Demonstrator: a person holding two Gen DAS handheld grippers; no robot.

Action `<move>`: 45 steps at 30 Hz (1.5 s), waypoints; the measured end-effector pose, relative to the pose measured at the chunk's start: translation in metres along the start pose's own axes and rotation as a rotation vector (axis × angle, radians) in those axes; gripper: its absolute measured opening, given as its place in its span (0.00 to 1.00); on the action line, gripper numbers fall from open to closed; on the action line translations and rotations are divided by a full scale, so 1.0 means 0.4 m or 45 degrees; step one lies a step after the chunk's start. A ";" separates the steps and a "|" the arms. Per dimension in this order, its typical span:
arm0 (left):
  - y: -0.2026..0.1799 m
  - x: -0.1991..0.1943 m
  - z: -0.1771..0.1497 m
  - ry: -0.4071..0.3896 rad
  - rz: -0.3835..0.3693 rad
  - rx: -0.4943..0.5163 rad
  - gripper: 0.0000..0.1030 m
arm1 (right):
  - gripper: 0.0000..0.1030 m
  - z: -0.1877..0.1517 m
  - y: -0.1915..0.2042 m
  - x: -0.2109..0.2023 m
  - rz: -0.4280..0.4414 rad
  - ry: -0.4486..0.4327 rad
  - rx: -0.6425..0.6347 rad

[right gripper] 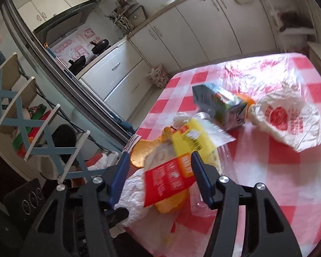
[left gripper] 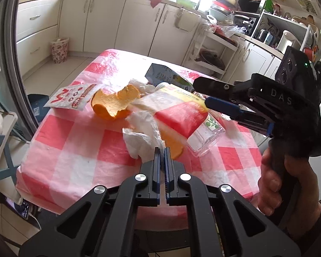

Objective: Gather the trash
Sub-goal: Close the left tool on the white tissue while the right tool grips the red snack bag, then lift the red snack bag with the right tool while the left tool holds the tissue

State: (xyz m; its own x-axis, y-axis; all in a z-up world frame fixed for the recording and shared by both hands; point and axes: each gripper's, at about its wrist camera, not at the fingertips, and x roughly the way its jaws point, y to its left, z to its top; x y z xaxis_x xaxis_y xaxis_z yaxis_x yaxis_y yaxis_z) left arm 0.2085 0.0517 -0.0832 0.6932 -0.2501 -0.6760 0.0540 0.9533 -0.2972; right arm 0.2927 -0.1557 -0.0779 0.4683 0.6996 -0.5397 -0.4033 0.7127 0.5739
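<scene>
Checked tablecloth (left gripper: 75,141) | left tongs (left gripper: 162,150) clenched | right tongs (right gripper: 158,162) released | plastic bag (right gripper: 289,124) right-view only

The red and yellow wrapper (right gripper: 177,167) is smeared by motion in the right wrist view, its print unreadable; under the wrapper an orange peel (right gripper: 169,205) shows only as a sliver at the lower edge; the clear plastic bottle (left gripper: 205,137) lies mostly beneath the wrapper, only its base end and a cap tip visible; behind the wrapper the dark carton (left gripper: 167,76) is half covered, its text too small to read; the crumpled tissue (left gripper: 143,139) is cut across by the left gripper (left gripper: 162,150), whose fingertips hide whatever is pinched between them; the right gripper (left gripper: 200,94) covers the wrapper's far corner, so contact there cannot be told.
</scene>
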 end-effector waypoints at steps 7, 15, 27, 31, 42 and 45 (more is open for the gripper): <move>-0.001 0.014 -0.030 0.042 -0.020 0.032 0.03 | 0.56 -0.013 0.020 0.025 -0.003 0.057 -0.030; 0.024 0.003 -0.042 0.042 -0.018 0.013 0.03 | 0.56 -0.017 0.037 -0.001 -0.014 0.096 -0.047; 0.106 -0.026 -0.046 0.032 0.034 -0.060 0.03 | 0.56 -0.102 0.029 0.011 0.005 0.345 0.104; 0.126 -0.022 -0.049 0.037 0.036 -0.091 0.03 | 0.56 -0.104 0.003 -0.005 0.030 0.296 0.171; 0.109 -0.025 -0.063 0.050 0.028 -0.072 0.03 | 0.57 -0.073 0.002 0.089 0.012 0.105 0.295; 0.110 -0.025 -0.068 0.058 0.025 -0.077 0.03 | 0.56 -0.070 -0.018 0.120 -0.052 0.070 0.334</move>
State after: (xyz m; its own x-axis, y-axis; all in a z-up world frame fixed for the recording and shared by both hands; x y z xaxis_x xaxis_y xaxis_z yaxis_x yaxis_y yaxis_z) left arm 0.1844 0.0916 -0.1081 0.6603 -0.2399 -0.7117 -0.0039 0.9465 -0.3227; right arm 0.2960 -0.1258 -0.1252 0.4334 0.6776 -0.5941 -0.1639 0.7075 0.6874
